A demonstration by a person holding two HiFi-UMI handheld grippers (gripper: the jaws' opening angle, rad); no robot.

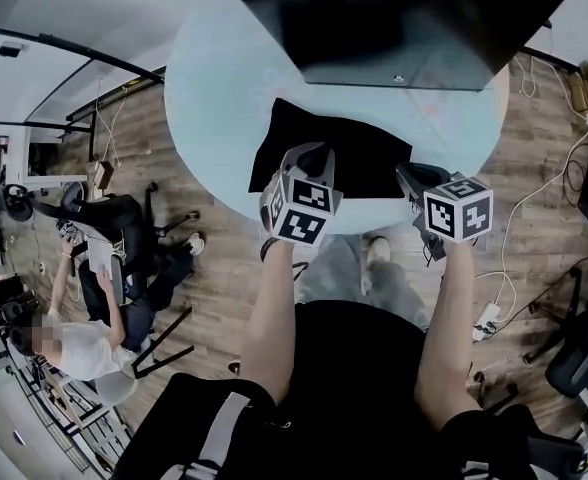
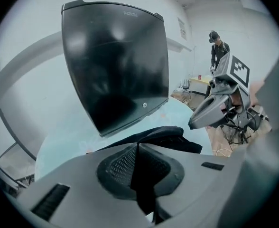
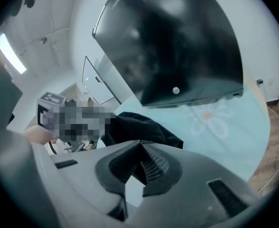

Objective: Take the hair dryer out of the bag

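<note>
- We hold the left tool with its jaws pressed together and nothing between them, at the near edge of the black bag.
- Our right tool is likewise closed and empty, by the bag's near right corner.
- The bag lies on the round pale-blue tabletop, in front of a black monitor.
- We cannot see the hair dryer itself.

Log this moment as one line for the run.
bag lying on table | left gripper shut, empty | right gripper shut, empty | hair dryer not in sight
</note>
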